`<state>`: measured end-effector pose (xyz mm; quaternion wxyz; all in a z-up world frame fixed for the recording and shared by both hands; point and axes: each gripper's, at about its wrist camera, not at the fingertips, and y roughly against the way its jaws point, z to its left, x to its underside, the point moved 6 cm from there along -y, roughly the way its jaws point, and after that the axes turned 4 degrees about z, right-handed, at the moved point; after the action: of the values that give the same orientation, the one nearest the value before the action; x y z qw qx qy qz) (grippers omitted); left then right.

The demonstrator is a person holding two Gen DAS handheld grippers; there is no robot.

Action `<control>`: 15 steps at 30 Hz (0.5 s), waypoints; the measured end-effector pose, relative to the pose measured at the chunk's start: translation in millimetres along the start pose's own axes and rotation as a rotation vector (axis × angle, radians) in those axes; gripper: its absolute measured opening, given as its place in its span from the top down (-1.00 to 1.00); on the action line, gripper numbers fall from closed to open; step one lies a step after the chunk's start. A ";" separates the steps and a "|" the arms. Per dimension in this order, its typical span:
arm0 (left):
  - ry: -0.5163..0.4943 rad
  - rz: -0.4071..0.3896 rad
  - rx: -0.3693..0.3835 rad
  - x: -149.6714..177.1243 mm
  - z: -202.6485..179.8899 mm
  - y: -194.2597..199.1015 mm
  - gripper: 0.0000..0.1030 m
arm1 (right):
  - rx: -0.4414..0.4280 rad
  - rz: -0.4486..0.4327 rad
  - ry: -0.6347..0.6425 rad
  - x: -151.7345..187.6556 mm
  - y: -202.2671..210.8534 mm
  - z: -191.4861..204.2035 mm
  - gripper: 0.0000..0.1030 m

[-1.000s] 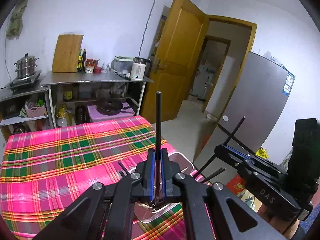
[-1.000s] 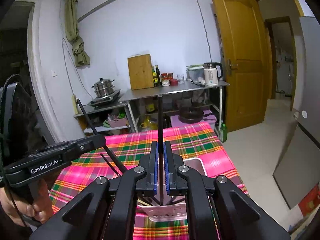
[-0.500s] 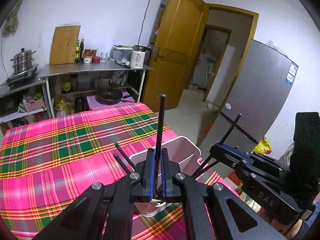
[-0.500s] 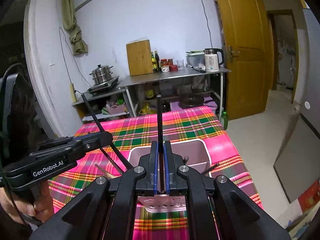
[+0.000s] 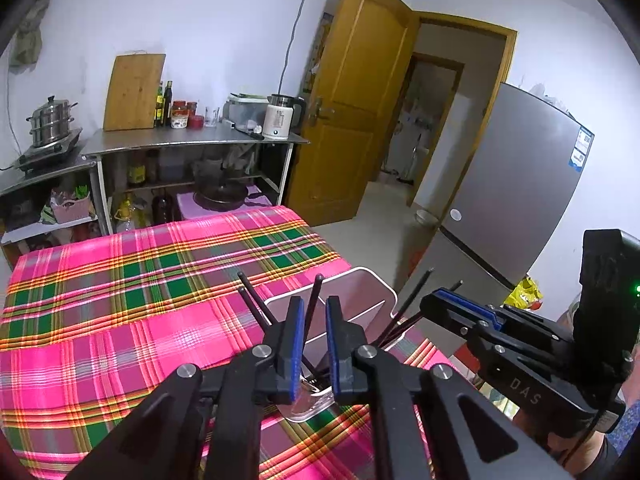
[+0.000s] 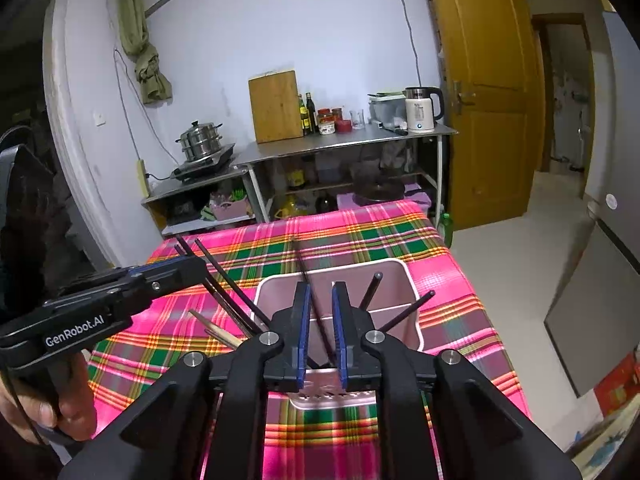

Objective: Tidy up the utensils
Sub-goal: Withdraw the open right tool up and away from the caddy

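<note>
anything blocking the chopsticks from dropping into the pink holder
Nothing visible. Each black chopstick already stands inside the pink holder, between the just-opened pads of the left tool and right tool.

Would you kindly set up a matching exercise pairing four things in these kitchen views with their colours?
Things:
1. kettle
2. door
3. holder
4. chopsticks

Colours:
A. black
B. white
C. pale pink
D. yellow-brown

Pairs: 1-B, 2-D, 3-C, 4-A
</note>
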<state>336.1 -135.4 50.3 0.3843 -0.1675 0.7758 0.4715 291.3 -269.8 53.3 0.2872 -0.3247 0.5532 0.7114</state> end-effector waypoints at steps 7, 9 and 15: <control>-0.006 -0.050 -0.005 2.0 -3.8 31.7 0.80 | 0.003 -0.024 -0.005 1.9 18.8 1.2 0.73; -0.007 -0.057 -0.007 5.3 -5.1 39.4 0.80 | 0.000 -0.028 -0.004 4.8 23.7 3.4 0.72; -0.005 -0.066 -0.010 28.0 -6.0 61.4 0.79 | -0.013 -0.029 0.016 23.4 38.5 17.5 0.65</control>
<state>277.0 -107.1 67.8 0.4008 -0.1939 0.7665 0.4629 244.6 -260.1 61.3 0.2908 -0.3402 0.5461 0.7081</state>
